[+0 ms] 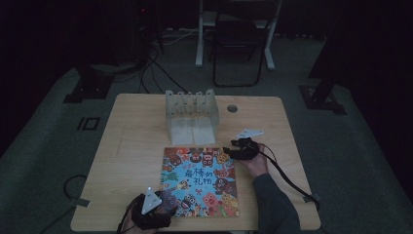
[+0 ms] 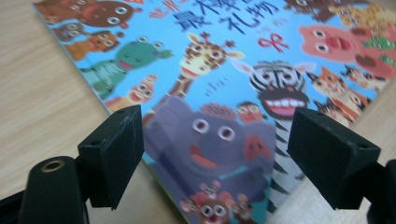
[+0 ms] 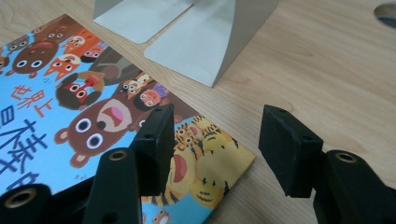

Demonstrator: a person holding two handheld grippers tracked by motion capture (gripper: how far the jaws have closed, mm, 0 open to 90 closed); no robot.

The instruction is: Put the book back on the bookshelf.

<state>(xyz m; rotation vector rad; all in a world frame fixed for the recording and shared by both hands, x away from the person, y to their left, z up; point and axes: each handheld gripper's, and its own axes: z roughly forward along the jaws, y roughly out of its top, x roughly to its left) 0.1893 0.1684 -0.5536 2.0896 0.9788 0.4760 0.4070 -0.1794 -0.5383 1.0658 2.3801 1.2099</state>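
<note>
L gripper (image 2: pixel 212 158) jaws apart, straddling near-left corner of flat colourful cartoon-animal picture book (image 1: pixel 202 181), pads not pressing. R gripper (image 3: pixel 212 149) jaws released over far-right corner. Book lies cover-up, front-centre on pale wood-grain table (image 1: pixel 136 146), title upright toward person, long axis front-to-back. Grey metal bookend rack (image 1: pixel 191 117) behind. Dim room w/ dark carpet

The picture book (image 1: pixel 201 181) carries the readable text. On its blue cover, in the middle of the high view, large dark blue Chinese characters read 最棒的礼物. In the left gripper view, the same title stands at the top of the frame, partly cut. Above it runs a smaller red line, too blurred to read.
</note>
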